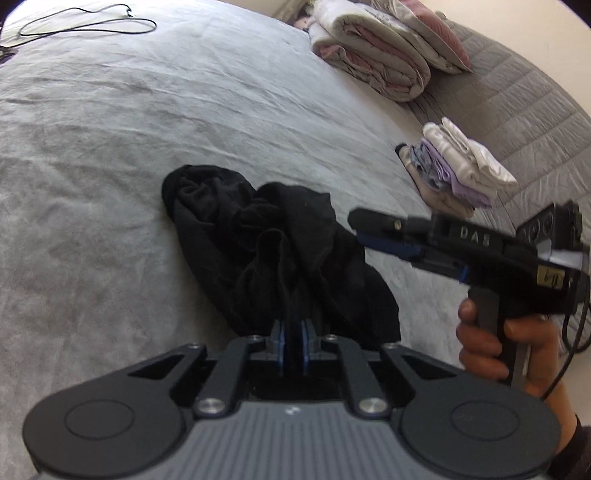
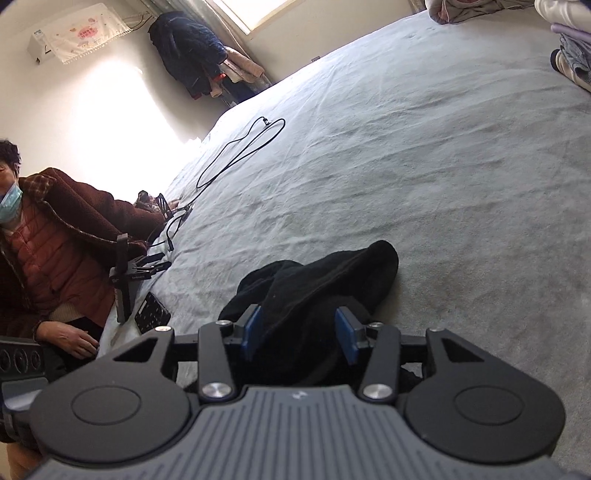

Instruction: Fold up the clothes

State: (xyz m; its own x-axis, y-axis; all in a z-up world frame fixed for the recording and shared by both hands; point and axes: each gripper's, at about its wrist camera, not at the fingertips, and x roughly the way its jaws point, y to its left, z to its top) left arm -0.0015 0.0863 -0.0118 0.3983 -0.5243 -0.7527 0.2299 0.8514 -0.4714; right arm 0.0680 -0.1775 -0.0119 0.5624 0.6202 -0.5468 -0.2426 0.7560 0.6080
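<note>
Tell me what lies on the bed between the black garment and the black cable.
Nothing: in the right wrist view only bare grey bedsheet stretches from the black garment to the black cable.

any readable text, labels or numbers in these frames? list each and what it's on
"DAS": raised letters on the black body of the right tool, left wrist view.
Yellow sticker on that tool's rear: digits, too blurred to read.
White wall-mounted air conditioner's cloth cover: pink print, too small to read.
</note>
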